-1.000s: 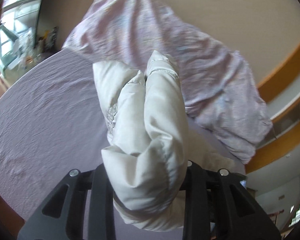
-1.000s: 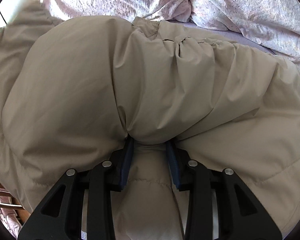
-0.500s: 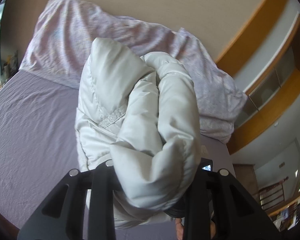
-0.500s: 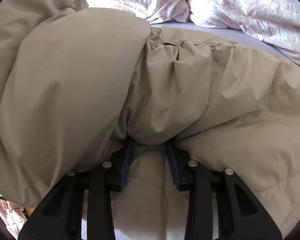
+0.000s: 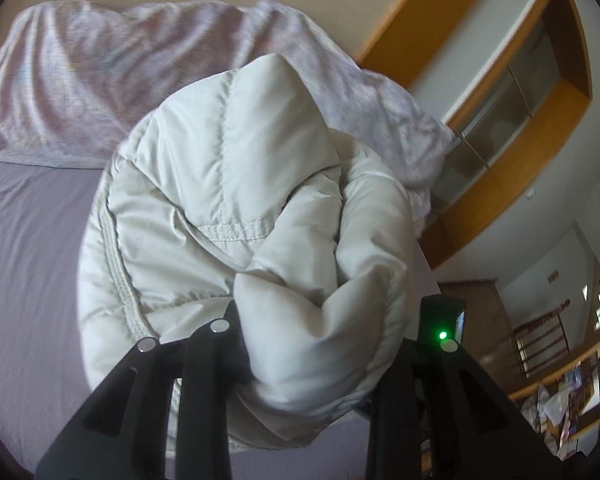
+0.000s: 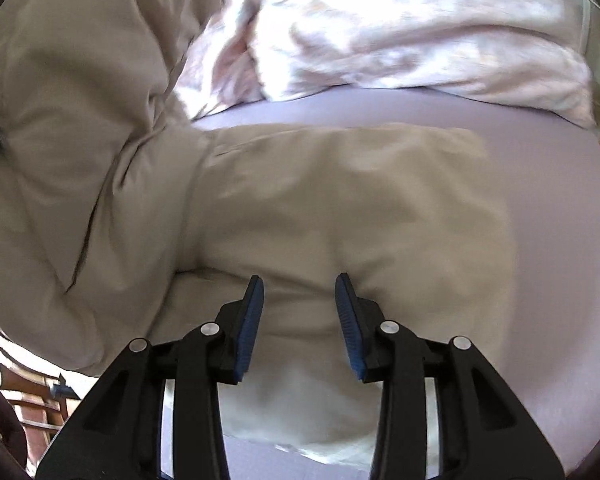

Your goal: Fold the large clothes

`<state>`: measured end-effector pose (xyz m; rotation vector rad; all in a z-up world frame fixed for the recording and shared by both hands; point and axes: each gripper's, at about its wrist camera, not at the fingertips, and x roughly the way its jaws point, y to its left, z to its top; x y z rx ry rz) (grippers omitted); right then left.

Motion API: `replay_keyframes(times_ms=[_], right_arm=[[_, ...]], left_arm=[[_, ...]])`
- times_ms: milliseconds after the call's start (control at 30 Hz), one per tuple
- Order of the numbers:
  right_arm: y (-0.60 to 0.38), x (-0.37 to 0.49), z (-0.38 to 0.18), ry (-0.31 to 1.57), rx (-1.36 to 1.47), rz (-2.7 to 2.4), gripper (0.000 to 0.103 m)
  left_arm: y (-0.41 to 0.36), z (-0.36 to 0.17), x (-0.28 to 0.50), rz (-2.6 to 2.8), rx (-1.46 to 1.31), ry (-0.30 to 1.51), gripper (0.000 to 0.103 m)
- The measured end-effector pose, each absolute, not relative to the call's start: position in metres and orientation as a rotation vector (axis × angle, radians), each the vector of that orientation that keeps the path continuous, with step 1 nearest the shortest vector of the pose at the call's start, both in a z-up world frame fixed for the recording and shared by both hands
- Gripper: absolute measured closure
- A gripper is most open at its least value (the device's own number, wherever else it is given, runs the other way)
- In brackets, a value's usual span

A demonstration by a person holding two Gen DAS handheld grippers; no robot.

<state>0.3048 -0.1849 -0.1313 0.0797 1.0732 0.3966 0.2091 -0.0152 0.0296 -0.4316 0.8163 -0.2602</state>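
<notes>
I'm gripping a jacket [image 5: 260, 216] bunch w/ left gripper [image 5: 320, 344], mid-frame. Right gripper [image 6: 300, 320] is gaping, empty (pads touching cloth). Fold's approx half done; flattening left.

Ahead of me a rumpled floral quilt [image 5: 100, 80] lies along the head of the lilac-sheeted bed [image 5: 24, 248], beside a wooden cabinet [image 5: 512, 128].

Puffy beige jacket [image 6: 340, 208] lies bunched on bed.
</notes>
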Motion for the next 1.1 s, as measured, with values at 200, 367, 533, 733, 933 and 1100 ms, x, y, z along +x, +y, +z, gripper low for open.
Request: replay_keyframes(times_ms=[200, 367, 533, 733, 933, 1100], right_arm=[[-0.242, 0.299, -0.137, 1.072, 0.135, 0.281, 0.055], [-0.280, 0.297, -0.143, 1.081, 0.187, 0.204, 0.055], [-0.316, 0.292, -0.145, 1.081, 0.236, 0.134, 0.055], [-0.349, 0.284, -0.135, 1.060, 0.276, 0.093, 0.055], [-0.355, 0.282, -0.111, 1.003, 0.283, 0.101, 0.055], [-0.346, 0.282, -0.074, 0.942, 0.284, 0.169, 0.055]], left_arm=[[-0.078, 0.016, 0.219, -0.340, -0.358, 0.885, 0.074], [-0.127, 0.002, 0.224, -0.378, -0.273, 0.949, 0.072], [-0.163, -0.004, 0.222, -0.392, -0.196, 0.989, 0.062], [-0.182, 0.015, 0.225, -0.433, -0.200, 0.978, 0.036], [-0.172, 0.054, 0.226, -0.452, -0.193, 0.905, 0.028], [-0.122, 0.067, 0.236, -0.322, -0.186, 0.858, 0.027]])
